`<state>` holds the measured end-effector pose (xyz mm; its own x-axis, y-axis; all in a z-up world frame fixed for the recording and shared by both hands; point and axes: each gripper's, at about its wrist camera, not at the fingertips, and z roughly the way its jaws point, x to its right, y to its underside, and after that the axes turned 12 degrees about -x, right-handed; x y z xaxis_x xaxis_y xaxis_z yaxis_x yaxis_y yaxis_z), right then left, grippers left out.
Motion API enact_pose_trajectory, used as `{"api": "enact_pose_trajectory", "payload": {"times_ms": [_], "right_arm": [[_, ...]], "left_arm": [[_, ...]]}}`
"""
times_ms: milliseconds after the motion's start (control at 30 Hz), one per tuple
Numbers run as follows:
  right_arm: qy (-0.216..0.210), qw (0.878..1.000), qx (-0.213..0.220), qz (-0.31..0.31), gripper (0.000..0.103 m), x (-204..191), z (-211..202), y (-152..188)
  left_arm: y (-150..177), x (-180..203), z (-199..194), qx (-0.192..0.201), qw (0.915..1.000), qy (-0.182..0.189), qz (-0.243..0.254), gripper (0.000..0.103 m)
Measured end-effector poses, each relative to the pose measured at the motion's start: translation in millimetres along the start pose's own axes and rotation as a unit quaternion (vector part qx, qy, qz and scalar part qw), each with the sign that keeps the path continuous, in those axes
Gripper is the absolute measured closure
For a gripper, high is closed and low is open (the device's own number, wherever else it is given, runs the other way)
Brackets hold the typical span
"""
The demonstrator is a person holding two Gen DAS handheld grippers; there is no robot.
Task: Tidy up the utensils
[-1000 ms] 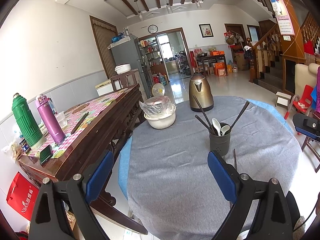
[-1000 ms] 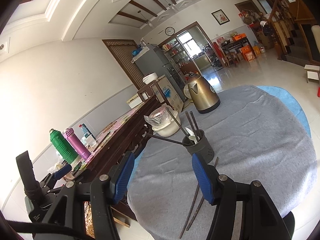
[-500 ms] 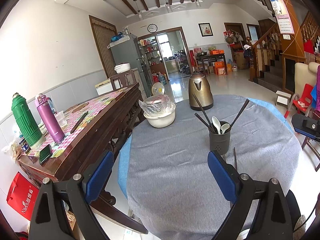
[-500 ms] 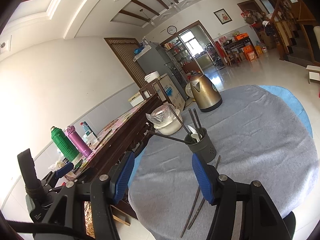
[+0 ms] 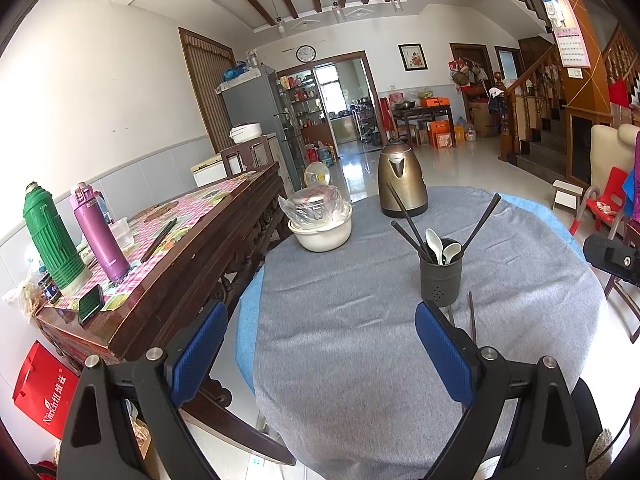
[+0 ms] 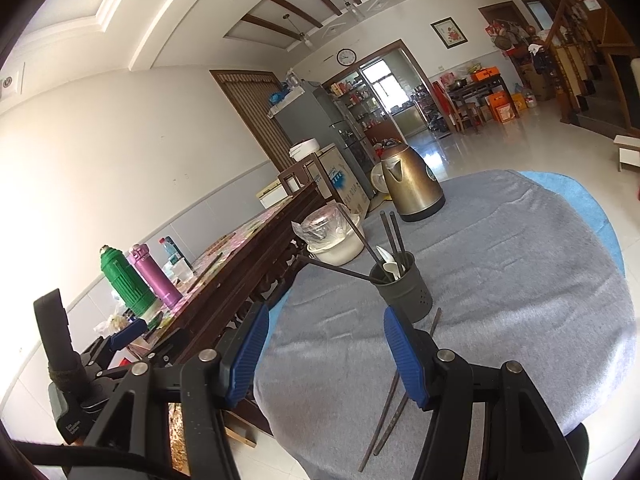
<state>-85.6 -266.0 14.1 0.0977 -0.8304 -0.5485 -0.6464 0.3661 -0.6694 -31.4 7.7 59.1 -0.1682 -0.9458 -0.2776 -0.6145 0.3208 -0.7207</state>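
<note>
A dark grey utensil holder (image 5: 440, 276) (image 6: 404, 290) stands on the round table's grey cloth (image 5: 360, 320). It holds several dark chopsticks and two white spoons (image 5: 440, 244). Two dark chopsticks (image 6: 394, 396) lie on the cloth in front of the holder, partly behind my right finger; their tips show in the left wrist view (image 5: 471, 314). My left gripper (image 5: 316, 344) is open and empty, above the table's near edge. My right gripper (image 6: 324, 348) is open and empty, just short of the holder.
A bronze kettle (image 5: 402, 184) stands at the table's far side. A white bowl with a plastic-wrapped pot (image 5: 320, 228) sits at far left. A wooden side table (image 5: 160, 248) on the left carries green and purple flasks. A red chair (image 5: 604, 204) stands right.
Both views have shifted slightly; the right gripper has drifted a little closer to the holder. Both grippers stay open and nothing on the table has moved.
</note>
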Motion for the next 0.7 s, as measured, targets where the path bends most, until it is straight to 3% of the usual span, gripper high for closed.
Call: {"api": "enact_pose_trajectory", "payload": {"times_ms": [167,333,467,700], "right_arm": [[0.075,0.997,-0.008,-0.021,0.040,-8.7,2.8,7.2],[0.164,0.985,-0.016,-0.045,0.040,-24.2,1.5,16.7],[0.194,0.978,-0.016,-0.069,0.040,-37.3,-3.2,22.2],[0.190,0.979,-0.031,-0.073,0.040,-46.2,-6.5,31.1]], "left_arm": [[6.6,0.6,4.8,-0.007,0.9999,-0.002,-0.007,0.008],[11.8,2.4,5.3,-0.012,0.9997,-0.005,-0.019,0.008],[14.7,5.2,4.2,-0.014,0.9996,-0.003,-0.026,0.008],[20.5,9.8,4.4,-0.021,0.9992,-0.001,-0.033,0.008]]}}
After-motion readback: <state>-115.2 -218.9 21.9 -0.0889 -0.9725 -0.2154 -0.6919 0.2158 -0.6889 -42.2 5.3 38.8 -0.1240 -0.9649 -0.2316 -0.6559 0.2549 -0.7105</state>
